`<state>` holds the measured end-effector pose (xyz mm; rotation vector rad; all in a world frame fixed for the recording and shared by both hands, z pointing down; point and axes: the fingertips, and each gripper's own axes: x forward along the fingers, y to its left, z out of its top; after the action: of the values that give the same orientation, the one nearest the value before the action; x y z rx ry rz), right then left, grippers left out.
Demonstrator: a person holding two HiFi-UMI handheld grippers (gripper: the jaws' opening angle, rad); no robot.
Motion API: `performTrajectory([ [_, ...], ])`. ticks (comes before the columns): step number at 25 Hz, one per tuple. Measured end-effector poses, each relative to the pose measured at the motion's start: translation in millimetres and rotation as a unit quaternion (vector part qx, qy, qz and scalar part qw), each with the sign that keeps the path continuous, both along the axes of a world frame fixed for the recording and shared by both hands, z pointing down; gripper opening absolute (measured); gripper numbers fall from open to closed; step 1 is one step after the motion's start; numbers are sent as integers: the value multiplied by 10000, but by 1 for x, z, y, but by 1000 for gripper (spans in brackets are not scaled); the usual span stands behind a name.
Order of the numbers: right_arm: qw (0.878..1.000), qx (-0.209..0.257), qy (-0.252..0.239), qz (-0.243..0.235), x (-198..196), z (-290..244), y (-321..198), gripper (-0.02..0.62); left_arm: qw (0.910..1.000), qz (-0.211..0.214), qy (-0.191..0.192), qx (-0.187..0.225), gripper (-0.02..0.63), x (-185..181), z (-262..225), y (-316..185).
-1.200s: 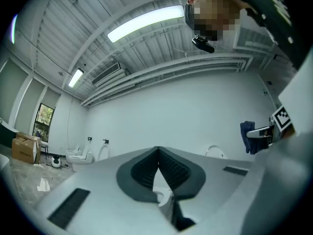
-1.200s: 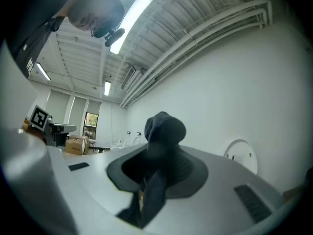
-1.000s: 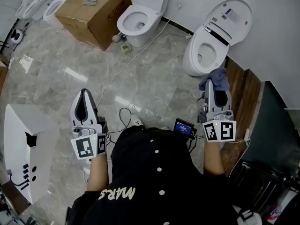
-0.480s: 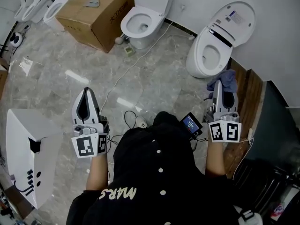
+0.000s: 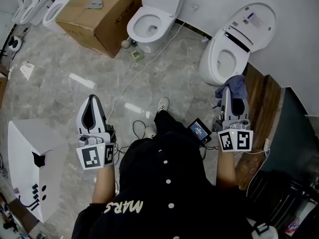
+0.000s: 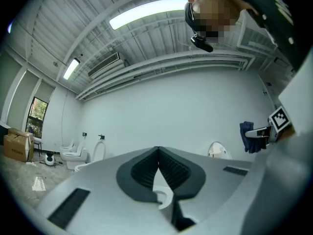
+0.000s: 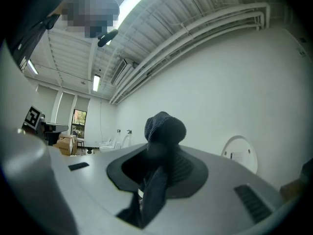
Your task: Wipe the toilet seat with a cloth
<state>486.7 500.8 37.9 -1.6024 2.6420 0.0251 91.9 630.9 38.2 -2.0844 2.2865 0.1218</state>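
Your right hand-held gripper point(image 5: 230, 94) is pinching a dark blue cloth point(image 5: 231, 85). In the right gripper view the cloth point(image 7: 163, 129) is bunched above the jaws, and a tail of it hangs down between them. From the head view, the cloth sits just in front of the white toilet point(image 5: 210, 69) on the right. That toilet's lid point(image 5: 252, 20) is up against the wall. The cloth looks close to the front edge of the toilet seat point(image 5: 217, 76), but I can't tell if it's actually touching.

Your left hand-held gripper point(image 5: 91, 99) is pressed together with nothing in it. In the left gripper view you can see the two ribbed pads point(image 6: 168, 168) meeting in a line. That one's out over the marble floor point(image 5: 65, 83), well apart from the toilet.

Other stuff around you:
- A second toilet point(image 5: 152, 20) stands against the wall further left, next to a cardboard box point(image 5: 97, 11).
- A white cable point(image 5: 130, 77) runs across the floor.
- A small device with a lit screen point(image 5: 199, 131) sits near your right forearm.
- A wooden panel point(image 5: 260, 96) is off to your right, beside the toilet.
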Motion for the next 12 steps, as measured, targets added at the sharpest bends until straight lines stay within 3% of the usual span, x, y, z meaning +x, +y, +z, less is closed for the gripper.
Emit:
performTrajectory([
  [12,9992,34,-185,-363,-45,-5,-134,89,9995,-261,-179,-50,9,-30,-16,-109],
])
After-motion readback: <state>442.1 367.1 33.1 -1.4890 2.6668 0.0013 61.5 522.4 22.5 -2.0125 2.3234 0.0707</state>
